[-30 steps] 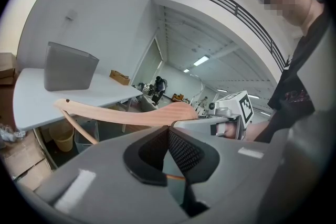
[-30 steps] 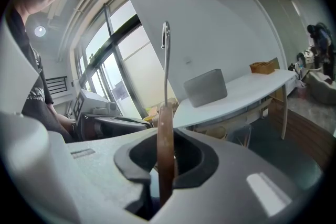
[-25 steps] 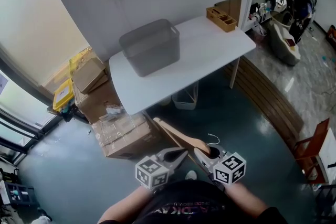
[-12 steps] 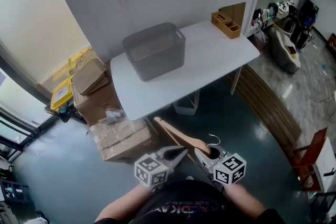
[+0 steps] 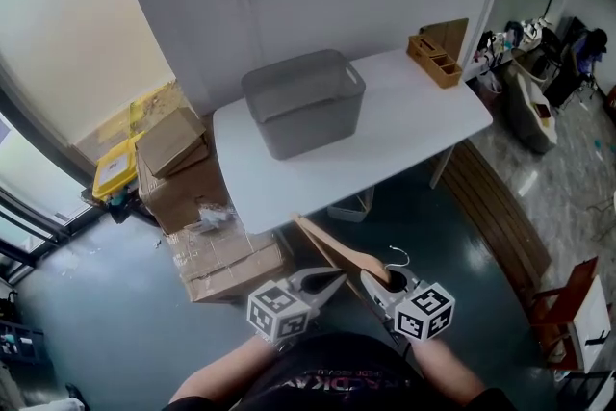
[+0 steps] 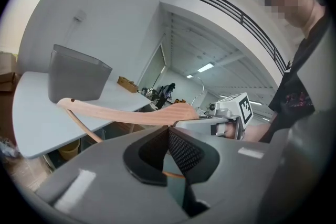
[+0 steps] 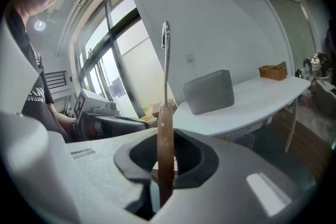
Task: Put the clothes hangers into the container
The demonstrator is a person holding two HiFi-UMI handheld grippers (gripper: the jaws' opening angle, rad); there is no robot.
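Note:
A grey container (image 5: 303, 101) stands on the white table (image 5: 404, 135); it also shows as the grey container (image 7: 210, 92) in the right gripper view. My right gripper (image 5: 377, 282) is shut on a wooden hanger (image 5: 337, 250) at its neck. The hanger (image 7: 165, 134) stands edge-on between the pads, its metal hook (image 7: 166, 50) pointing up. My left gripper (image 5: 332, 280) is just to its left, jaws shut and pads meeting with nothing between them. In the left gripper view the hanger's arm (image 6: 121, 113) stretches toward the table, and its thin lower bar crosses beneath the left gripper (image 6: 169, 131).
Cardboard boxes (image 5: 226, 250) are stacked on the floor left of the table, with yellow crates (image 5: 120, 170) behind them. A wooden organiser (image 5: 435, 61) sits on the table's far right corner. A white bin (image 5: 348, 204) is under the table. A wooden bench (image 5: 496, 207) runs along the right.
The table and container have drawn closer and shifted slightly right in the head view. Both grippers keep their places relative to each other, and the hanger stays in the right one.

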